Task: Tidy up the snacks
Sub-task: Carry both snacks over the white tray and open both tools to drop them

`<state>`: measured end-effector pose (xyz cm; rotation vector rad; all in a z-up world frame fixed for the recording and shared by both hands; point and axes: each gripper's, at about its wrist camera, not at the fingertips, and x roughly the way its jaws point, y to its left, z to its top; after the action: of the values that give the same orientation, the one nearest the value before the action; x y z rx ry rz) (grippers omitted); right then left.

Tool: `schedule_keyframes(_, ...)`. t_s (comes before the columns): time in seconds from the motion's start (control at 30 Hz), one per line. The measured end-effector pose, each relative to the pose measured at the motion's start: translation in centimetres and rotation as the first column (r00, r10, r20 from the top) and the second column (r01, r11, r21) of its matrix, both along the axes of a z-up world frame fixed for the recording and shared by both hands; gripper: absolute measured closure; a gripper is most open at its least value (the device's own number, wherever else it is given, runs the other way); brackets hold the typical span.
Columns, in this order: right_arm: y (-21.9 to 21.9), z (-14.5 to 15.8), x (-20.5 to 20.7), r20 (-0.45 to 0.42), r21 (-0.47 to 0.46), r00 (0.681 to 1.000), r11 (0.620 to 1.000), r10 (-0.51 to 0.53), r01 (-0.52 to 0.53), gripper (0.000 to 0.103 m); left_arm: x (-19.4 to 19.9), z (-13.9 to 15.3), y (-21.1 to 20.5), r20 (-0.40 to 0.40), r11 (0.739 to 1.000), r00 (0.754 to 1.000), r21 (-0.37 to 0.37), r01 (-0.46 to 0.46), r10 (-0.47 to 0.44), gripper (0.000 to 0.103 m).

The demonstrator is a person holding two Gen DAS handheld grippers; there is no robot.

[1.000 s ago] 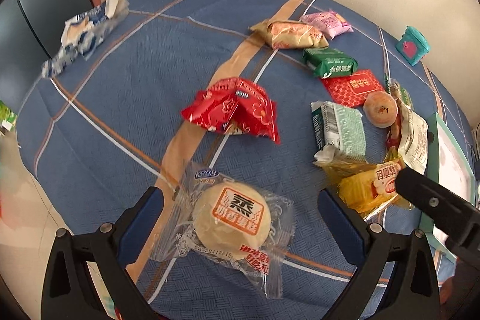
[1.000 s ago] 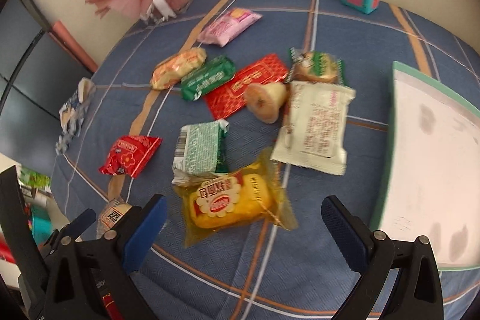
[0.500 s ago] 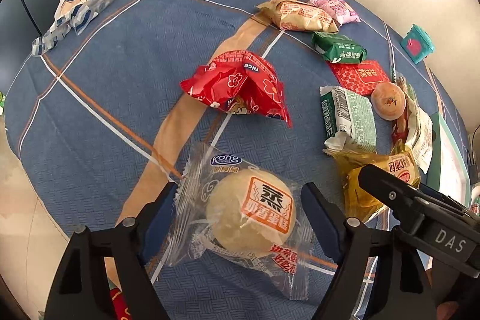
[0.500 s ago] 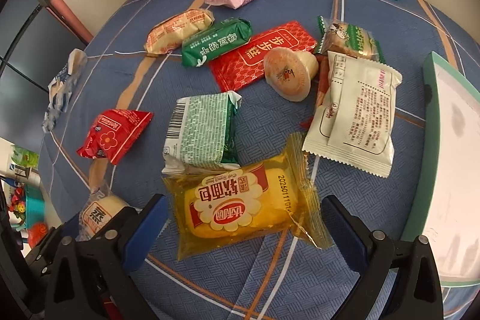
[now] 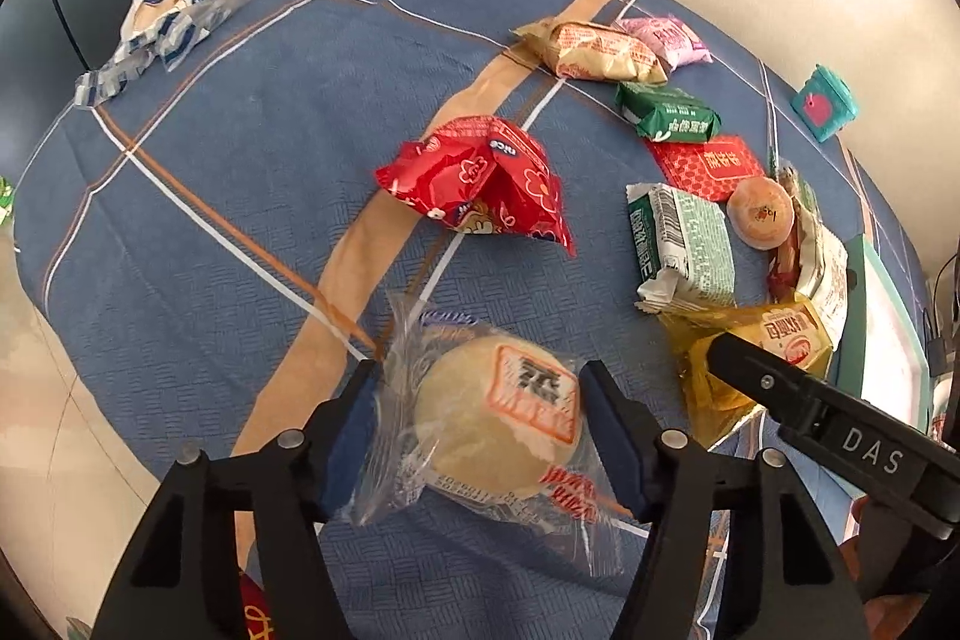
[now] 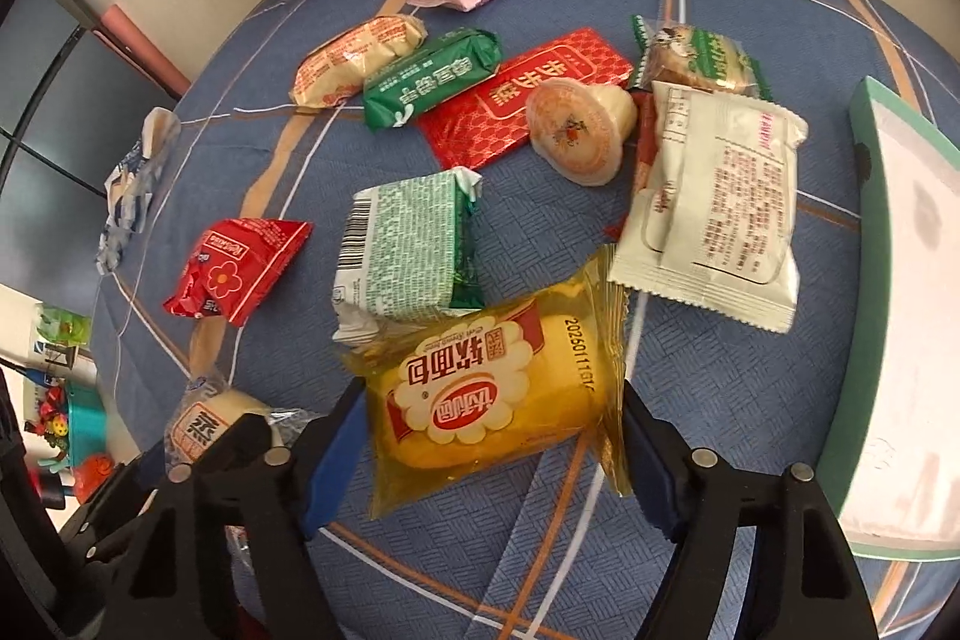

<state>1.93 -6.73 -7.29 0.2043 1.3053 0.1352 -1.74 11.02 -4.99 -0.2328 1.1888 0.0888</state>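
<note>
Snacks lie scattered on our blue cloth (image 5: 198, 196), so we take two near its edge at once: our left gripper (image 5: 480, 436) has just closed on the bun (image 5: 498, 424), our right gripper (image 6: 492, 448) on the yellow cake (image 6: 486, 400).

Black claw (image 5: 480, 436), blue pads (image 5: 351, 436), silver screws

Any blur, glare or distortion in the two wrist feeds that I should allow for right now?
Left wrist: strong fisheye bend and dark corners; the round bun between the left tongs is motion-smeared, its label soft, with light sheen on its clear wrapper. Right wrist: same bend; the yellow bread pack reads sharp, the white tray looks washed out, and the frame edges are soft.
</note>
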Motion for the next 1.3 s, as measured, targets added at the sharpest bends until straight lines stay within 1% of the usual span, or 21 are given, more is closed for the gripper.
schedule_keyframes(0.07, -0.6, 0.2, -0.2, 0.001, 0.017, 1.0, 1.0, -0.011, 0.011, 0.025, -0.3, 0.7, 0.1, 0.017, 1.0, 1.0, -0.014, -0.004, 0.005, 0.044)
schedule_keyframes(0.17, -1.2, 0.7, -0.2, 0.003, 0.038, 1.0, 0.999, -0.027, 0.026, 0.025, -0.4, 0.7, 0.1, 0.013, 1.0, 1.0, -0.011, -0.012, 0.012, 0.044)
schedule_keyframes(0.27, -1.7, 1.3, -0.3, 0.014, 0.051, 0.999, 0.998, -0.037, 0.036, 0.025, -0.8, 0.9, 0.3, 0.011, 0.999, 1.0, -0.025, -0.026, 0.027, 0.045)
schedule_keyframes(0.4, -2.1, 2.8, -1.1, 0.035, 0.077, 0.998, 0.996, -0.05, 0.047, 0.025, -0.8, 2.0, 0.1, 0.028, 0.999, 0.999, -0.013, -0.03, 0.03, 0.045)
schedule_keyframes(0.6, -3.7, 4.9, -1.9, 0.056, 0.102, 0.994, 0.991, -0.094, 0.087, 0.025, -0.4, 4.0, -1.4, 0.061, 1.0, 0.998, -0.017, 0.003, -0.002, 0.045)
schedule_keyframes(0.73, -6.1, 5.8, -2.1, 0.058, 0.128, 0.986, 0.981, -0.157, 0.149, 0.026, 0.2, 5.6, -3.0, 0.086, 0.999, 0.996, -0.019, 0.029, -0.027, 0.045)
schedule_keyframes(0.8, -7.8, 6.4, -2.4, 0.066, 0.13, 0.979, 0.974, -0.193, 0.184, 0.026, 0.6, 6.8, -4.3, 0.104, 0.998, 0.993, -0.028, 0.056, -0.053, 0.045)
schedule_keyframes(0.9, -11.0, 7.3, -2.8, 0.075, 0.129, 0.961, 0.958, -0.267, 0.256, 0.026, 1.4, 8.6, -6.8, 0.137, 0.993, 0.985, -0.027, 0.112, -0.107, 0.045)
schedule_keyframes(1.03, -15.9, 7.7, -3.7, 0.073, 0.101, 0.919, 0.92, -0.386, 0.379, 0.026, 2.7, 10.4, -11.0, 0.166, 0.98, 0.968, -0.032, 0.197, -0.189, 0.045)
schedule_keyframes(1.17, -20.3, 7.9, -4.5, 0.081, 0.061, 0.874, 0.878, -0.479, 0.475, 0.026, 3.6, 11.5, -15.9, 0.191, 0.955, 0.941, -0.047, 0.293, -0.279, 0.045)
schedule_keyframes(1.3, -23.8, 7.7, -5.3, 0.078, 0.051, 0.826, 0.83, -0.558, 0.556, 0.026, 4.9, 11.5, -21.2, 0.185, 0.925, 0.912, -0.039, 0.379, -0.366, 0.045)
